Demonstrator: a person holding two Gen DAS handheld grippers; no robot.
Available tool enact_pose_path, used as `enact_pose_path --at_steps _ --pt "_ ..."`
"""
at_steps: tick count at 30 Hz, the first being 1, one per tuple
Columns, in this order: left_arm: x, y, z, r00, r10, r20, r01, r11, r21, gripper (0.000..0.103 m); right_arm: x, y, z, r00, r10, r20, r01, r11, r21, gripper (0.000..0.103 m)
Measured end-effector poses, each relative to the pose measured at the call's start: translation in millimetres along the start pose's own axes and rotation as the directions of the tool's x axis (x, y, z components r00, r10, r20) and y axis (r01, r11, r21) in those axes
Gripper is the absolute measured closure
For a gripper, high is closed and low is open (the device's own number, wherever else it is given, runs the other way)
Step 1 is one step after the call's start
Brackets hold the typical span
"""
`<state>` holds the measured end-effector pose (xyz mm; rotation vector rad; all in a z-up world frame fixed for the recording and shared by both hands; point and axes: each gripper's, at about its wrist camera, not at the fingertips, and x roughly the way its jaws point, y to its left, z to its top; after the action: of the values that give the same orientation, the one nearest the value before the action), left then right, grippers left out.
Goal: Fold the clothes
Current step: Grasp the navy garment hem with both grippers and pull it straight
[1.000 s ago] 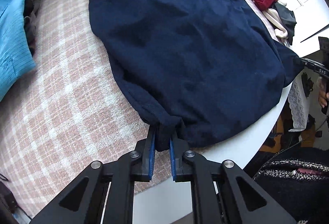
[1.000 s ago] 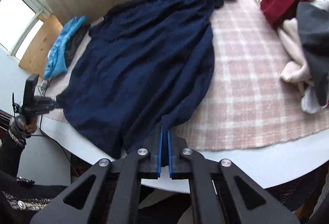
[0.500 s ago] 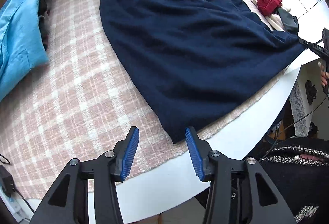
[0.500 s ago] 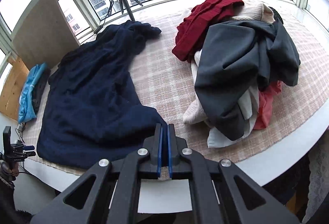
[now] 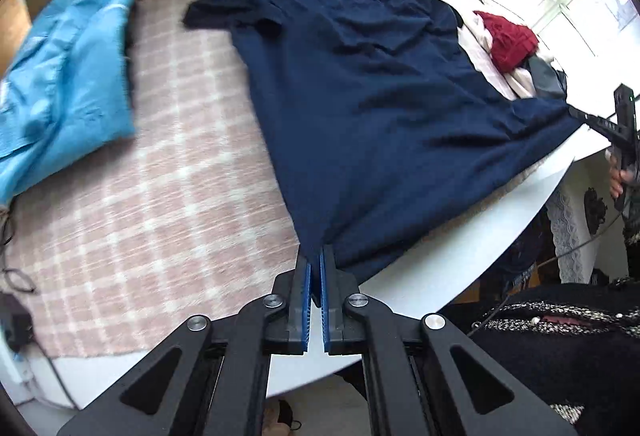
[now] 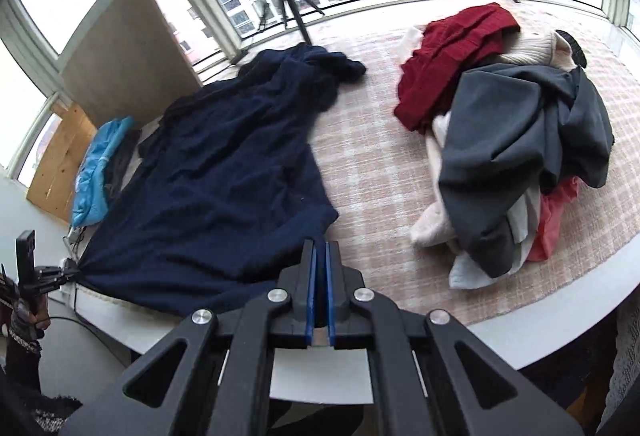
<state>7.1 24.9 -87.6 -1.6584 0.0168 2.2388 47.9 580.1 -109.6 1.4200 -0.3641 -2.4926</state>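
Your left gripper (image 5: 315,268) and right gripper (image 6: 321,256) are each clamped on a hem corner of the navy shirt (image 5: 372,92), spread across frame centre on the plaid cloth (image 5: 168,172). Lift both corners evenly, keeping the hem taut.

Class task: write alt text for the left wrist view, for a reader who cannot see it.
Left tongs, shut, pinch the near corner of a navy garment spread over a pink plaid cloth on a white table. The right tongs grip its far corner; a light blue garment lies left.
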Motion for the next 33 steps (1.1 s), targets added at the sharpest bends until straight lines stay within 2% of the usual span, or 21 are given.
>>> enact_pose_path --at_steps 3,5,6,8,11,12,14,16,19,22,24,28,33 --pt "-43 33 2 0.999 0.033 0.042 -0.030 0.998 -0.063 0.103 -9 20 -6 0.999 0.046 0.020 -0.045 0.999 -0.021 0.099" --pt "-38 36 28 0.993 0.111 0.047 -0.108 0.992 -0.071 0.103 -5 23 3 0.998 0.050 0.039 -0.049 0.999 -0.021 0.099" --pt "-26 41 44 0.990 0.134 0.045 -0.131 0.989 -0.069 0.103 2 22 11 0.998 0.029 0.047 -0.028 0.999 -0.024 0.099" --pt "-2 50 72 0.989 0.140 0.041 -0.137 0.989 -0.063 0.095 23 14 28 0.998 -0.045 0.044 0.046 0.999 -0.024 0.099" --pt "47 39 88 0.993 0.109 -0.037 -0.111 0.991 -0.079 0.088 54 -7 43 0.985 -0.170 -0.003 0.170 0.985 -0.017 0.099" --pt "49 30 77 0.994 0.098 -0.049 -0.101 0.993 -0.062 0.084 61 -13 45 0.980 -0.200 -0.020 0.200 0.980 -0.018 0.099" --pt "53 10 55 0.994 0.078 -0.075 -0.080 0.996 -0.029 0.069 70 -22 43 0.974 -0.220 -0.046 0.219 0.976 -0.020 0.099" --pt "58 -8 31 0.993 0.051 -0.104 -0.052 0.999 -0.007 0.066 70 -22 35 0.973 -0.223 -0.057 0.221 0.974 -0.042 0.099" --pt "73 -27 -19 0.985 -0.033 -0.170 0.024 0.998 -0.054 0.065 70 -21 25 0.972 -0.220 -0.076 0.216 0.975 -0.058 0.099" --pt "86 -41 -58 0.974 -0.057 -0.221 0.036 0.995 -0.098 0.065 66 -20 20 0.974 -0.208 -0.090 0.204 0.977 -0.059 0.099" --pt "96 -43 -69 0.969 -0.093 -0.227 0.059 0.986 -0.154 0.065 64 -19 18 0.975 -0.202 -0.097 0.197 0.978 -0.063 0.099" --pt "113 -48 -69 0.969 -0.124 -0.211 0.079 0.975 -0.209 0.065 64 -18 16 0.971 -0.208 -0.115 0.199 0.976 -0.085 0.099" --pt "127 -62 -65 0.970 -0.086 -0.229 0.044 0.982 -0.182 0.065 60 -20 11 0.975 -0.189 -0.117 0.180 0.980 -0.088 0.099"
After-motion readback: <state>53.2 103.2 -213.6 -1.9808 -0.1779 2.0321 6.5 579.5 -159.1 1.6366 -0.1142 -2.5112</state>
